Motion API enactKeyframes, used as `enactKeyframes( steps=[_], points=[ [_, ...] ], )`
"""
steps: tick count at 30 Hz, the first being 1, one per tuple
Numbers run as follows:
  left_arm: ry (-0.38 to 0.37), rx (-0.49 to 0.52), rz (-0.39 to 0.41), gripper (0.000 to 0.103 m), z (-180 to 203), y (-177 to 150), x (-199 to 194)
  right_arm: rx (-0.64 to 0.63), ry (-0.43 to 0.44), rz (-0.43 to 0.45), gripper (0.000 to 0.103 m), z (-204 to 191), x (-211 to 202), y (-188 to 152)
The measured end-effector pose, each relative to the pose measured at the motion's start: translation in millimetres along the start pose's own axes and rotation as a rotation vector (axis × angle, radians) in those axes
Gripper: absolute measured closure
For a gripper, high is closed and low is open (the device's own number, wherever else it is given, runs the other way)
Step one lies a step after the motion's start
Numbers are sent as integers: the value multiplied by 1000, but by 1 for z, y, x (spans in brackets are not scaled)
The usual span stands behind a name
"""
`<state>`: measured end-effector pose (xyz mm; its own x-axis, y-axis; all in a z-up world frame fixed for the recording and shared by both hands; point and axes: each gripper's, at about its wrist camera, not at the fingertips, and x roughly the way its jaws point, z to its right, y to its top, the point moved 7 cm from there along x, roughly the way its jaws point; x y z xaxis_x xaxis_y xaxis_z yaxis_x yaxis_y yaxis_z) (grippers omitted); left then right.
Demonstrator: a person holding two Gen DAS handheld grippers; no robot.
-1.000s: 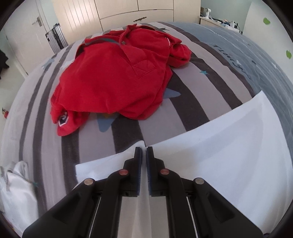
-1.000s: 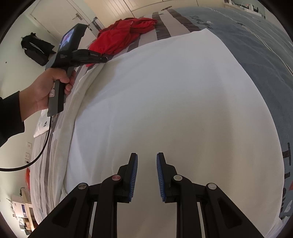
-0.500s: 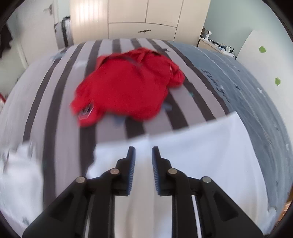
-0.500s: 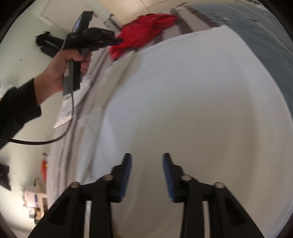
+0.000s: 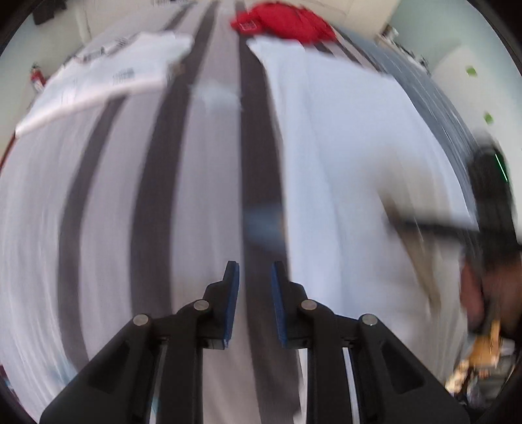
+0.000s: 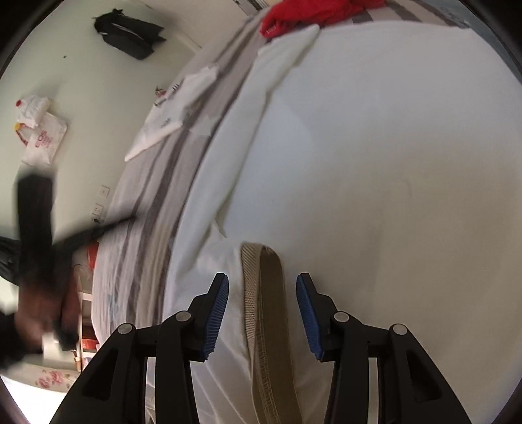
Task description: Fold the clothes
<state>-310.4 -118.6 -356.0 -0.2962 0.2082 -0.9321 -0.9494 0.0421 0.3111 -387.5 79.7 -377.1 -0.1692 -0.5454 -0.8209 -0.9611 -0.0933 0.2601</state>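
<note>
Left gripper [image 5: 255, 274] swung off white garment [image 5: 352, 169], empty

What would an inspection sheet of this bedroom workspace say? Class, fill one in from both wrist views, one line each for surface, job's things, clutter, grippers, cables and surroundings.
Surface: bed with grey striped cover.
Job's things: large white garment spread flat, its tan ribbed collar showing; red garment crumpled at the far end; folded white printed garment beside the stripes.
Clutter: plastic bags on the floor.
Grippers: left gripper open above the stripes, holding nothing; right gripper open, straddling the collar without touching it.
Cables: nothing seen.
Surroundings: black backpack by the pale wall; wall sockets.
</note>
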Motion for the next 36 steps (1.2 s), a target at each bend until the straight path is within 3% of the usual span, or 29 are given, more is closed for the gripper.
enactKeyframes(
  steps=[1, 4, 10, 22, 25, 26, 30, 33, 34, 36],
  points=[
    [3, 16, -24, 86, 7, -24, -5, 4, -11, 1, 82, 1, 2, -1],
    [-34, 37, -74, 82, 28, -73, -12, 18, -22, 3, 98, 4, -3, -1],
    [-52, 99, -115, 81, 51, -121, -7, 35, -51, 42, 101, 9, -29, -1],
    [-36, 117, -106, 80, 40, -141, -14, 82, -98, 69, 97, 25, -40, -23],
    [-30, 129, -101, 75, 39, -145, -18, 63, -100, 75, 96, 25, -43, -18],
    [-27, 134, -103, 70, 39, -146, -17, 60, -90, 83, 95, 23, -47, -17],
    [-43, 127, -112, 68, 41, -151, -14, 28, -59, 79, 76, 11, -60, -32],
    [-49, 148, -100, 69, 45, -152, -12, -16, -69, 24, 76, 5, -57, -58],
    [-58, 152, -99, 69, 46, -153, -12, -31, -72, 5, 76, 3, -56, -67],
    [-41, 174, -97, 87, 46, -156, -10, -60, -79, -32, 76, 0, -54, -84]
  ],
)
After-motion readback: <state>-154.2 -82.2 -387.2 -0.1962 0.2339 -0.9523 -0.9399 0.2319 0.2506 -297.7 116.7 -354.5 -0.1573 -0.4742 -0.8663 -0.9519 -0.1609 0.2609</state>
